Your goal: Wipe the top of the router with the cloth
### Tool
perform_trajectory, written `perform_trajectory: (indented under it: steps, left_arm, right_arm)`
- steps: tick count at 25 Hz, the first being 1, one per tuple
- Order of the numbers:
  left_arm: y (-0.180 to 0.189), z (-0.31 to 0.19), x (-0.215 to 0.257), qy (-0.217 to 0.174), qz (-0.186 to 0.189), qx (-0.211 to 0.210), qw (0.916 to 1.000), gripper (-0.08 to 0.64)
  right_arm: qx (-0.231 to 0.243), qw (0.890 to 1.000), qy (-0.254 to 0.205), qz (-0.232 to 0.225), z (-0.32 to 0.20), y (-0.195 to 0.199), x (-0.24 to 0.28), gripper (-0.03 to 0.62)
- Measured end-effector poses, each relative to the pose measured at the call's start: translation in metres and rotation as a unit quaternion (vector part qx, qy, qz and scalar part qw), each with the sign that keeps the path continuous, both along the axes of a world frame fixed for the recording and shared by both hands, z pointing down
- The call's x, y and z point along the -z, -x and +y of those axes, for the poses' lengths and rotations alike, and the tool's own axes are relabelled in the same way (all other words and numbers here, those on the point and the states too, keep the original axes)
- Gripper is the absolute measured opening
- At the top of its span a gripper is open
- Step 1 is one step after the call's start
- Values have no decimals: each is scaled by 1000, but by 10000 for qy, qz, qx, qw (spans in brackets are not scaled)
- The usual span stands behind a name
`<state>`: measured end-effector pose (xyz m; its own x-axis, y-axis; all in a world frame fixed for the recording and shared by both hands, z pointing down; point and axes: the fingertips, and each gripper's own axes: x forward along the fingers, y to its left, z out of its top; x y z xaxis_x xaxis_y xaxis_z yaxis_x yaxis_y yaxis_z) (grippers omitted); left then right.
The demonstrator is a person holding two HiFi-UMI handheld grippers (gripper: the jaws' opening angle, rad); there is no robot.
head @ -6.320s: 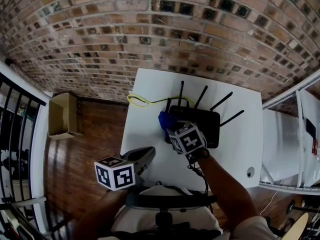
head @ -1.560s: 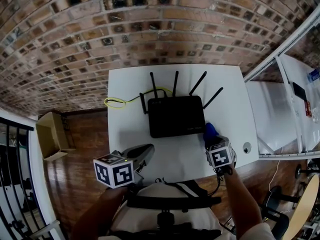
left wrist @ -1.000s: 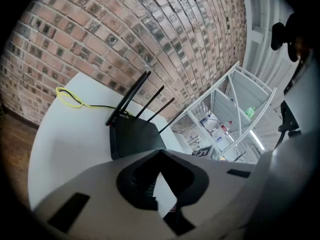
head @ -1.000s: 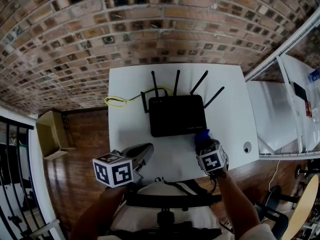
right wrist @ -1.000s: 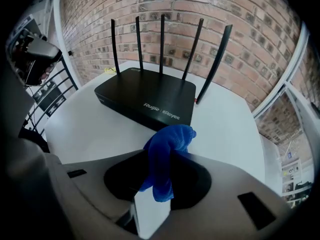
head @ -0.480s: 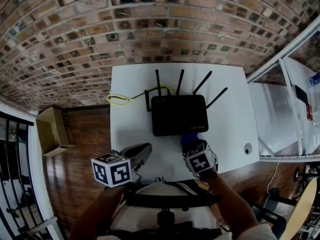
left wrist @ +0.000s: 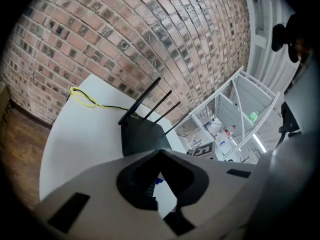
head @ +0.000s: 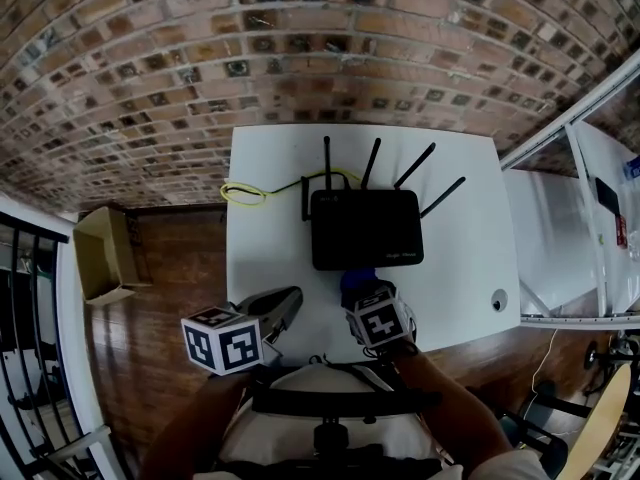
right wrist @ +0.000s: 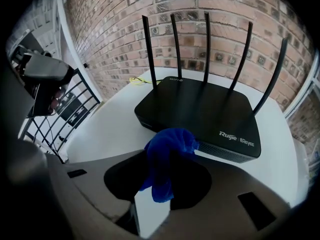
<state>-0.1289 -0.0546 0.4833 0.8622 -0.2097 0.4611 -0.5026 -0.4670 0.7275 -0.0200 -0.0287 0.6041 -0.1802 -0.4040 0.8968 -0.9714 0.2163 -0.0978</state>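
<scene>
Noting the step in hand: the right gripper is clenched on a crumpled blue cloth, the wad bunched between its jaws and hanging below them. The cloth is held just in front of the near edge of the flat black plastic router, towards its left half; whether it touches that edge cannot be settled. The router is set flat on the white rectangular table top, its thin black antennas raised at the far side, and a yellow cable is looped behind it. The left gripper is held closed and empty over the near left part of the table, well apart from the router. The step is judged to be the approach to a wiping stroke, with the cloth not yet on the top. For the next move, the cloth must be raised onto the lid and drawn across it under light pressure, so that the router is not pushed and the antennas are not struck.
</scene>
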Motion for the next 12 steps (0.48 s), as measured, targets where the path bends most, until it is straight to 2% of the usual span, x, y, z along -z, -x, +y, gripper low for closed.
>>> perform_trajectory:
  steps: [9,12]
  left_arm:
    - [17,-2,-1,-10,32,117,9999,28]
    - [25,-2,-1,-2,19,171,9999,28]
  right_arm:
    - [-129,9989,13,-457,-12,43,-1,127]
    - [-112,9989,4,-451,-14,52,-2,127]
